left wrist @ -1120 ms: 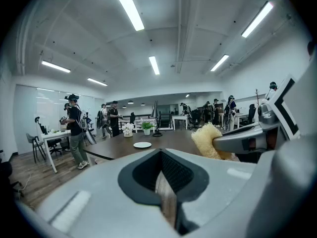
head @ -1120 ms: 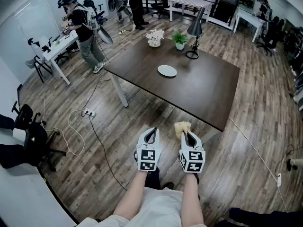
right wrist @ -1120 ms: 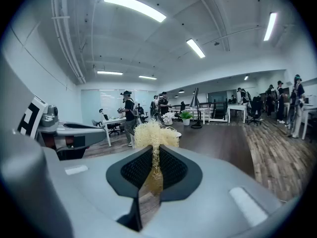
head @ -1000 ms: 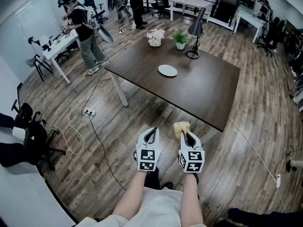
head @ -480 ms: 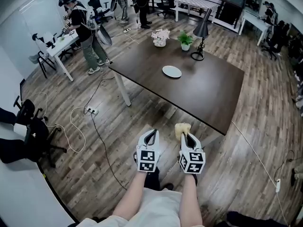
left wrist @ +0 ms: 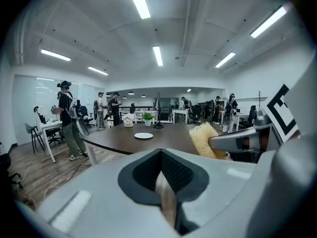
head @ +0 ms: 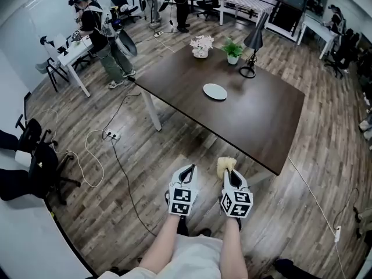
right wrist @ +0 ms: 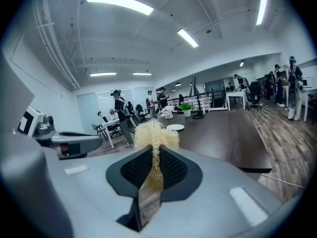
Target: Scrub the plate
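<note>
Left gripper: jaws together, nothing between them. It is held low in front of the person, over the wooden floor and short of the table.

Right gripper: jaws clamped on a pale yellow fibrous scrubber, which is pinched at its lower part and fans out above the jaw tips. It is level with and just beside the left gripper, and the two are not touching.

Plate: white and round. It lies flat on the dark tabletop, toward the far side, well apart from both grippers.

Other items on the tabletop are along the far edge beyond the plate: a pot of white flowers, a small green potted plant and a black desk lamp.

Standing persons are visible at the white desks in the background.
</note>
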A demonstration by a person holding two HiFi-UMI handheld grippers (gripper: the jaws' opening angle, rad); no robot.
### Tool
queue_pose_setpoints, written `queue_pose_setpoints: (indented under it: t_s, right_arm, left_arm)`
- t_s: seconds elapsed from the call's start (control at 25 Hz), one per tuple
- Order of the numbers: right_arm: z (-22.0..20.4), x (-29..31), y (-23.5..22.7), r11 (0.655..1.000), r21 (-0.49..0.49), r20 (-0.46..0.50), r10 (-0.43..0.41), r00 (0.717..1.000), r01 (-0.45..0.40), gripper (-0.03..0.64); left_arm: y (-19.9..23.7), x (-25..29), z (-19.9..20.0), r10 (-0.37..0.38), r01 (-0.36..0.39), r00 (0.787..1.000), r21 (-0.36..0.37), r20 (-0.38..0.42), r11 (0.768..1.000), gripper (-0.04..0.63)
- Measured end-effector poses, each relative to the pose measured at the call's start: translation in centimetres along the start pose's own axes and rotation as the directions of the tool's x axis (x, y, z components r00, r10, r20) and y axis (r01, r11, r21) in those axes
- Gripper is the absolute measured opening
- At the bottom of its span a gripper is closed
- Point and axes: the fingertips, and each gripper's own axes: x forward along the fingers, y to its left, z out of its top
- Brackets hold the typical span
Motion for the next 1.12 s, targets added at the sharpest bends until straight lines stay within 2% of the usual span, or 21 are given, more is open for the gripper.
queue_pose_setpoints:
  t_s: [0.12,0.44,0.68,1.12]
  right_arm:
    - [1.0,1.5,0.1,1.0,-0.016,-0.005,0.011,1.0,-0.011,0.061]
    - [3.2,6.9,0.7,0.999,-0.026,-0.025,0.024,0.999,-0.025,0.062]
    - [4.7,11.1,0.5,0.999,-0.046,-0.043,0.007,0.999,-0.009,0.062]
    - [6.5,17.6,1.6,0.997,-0.059,-0.05,-0.043,0.998,0.04,0.063]
  left_arm:
    - [1.3,1.5,1.3,0.002,-0.002,1.0,-0.028,0.013,1.0,0.0]
    - [4.9,6.5,4.0,-0.04,0.041,0.999,-0.038,0.021,0.998,0.0]
    - [7.2,10.8,5.8,-0.077,0.08,0.996,-0.063,0.042,0.995,0.0]
    - [12.2,16.2,6.7,-0.161,0.162,0.987,-0.06,0.021,0.985,0.0]
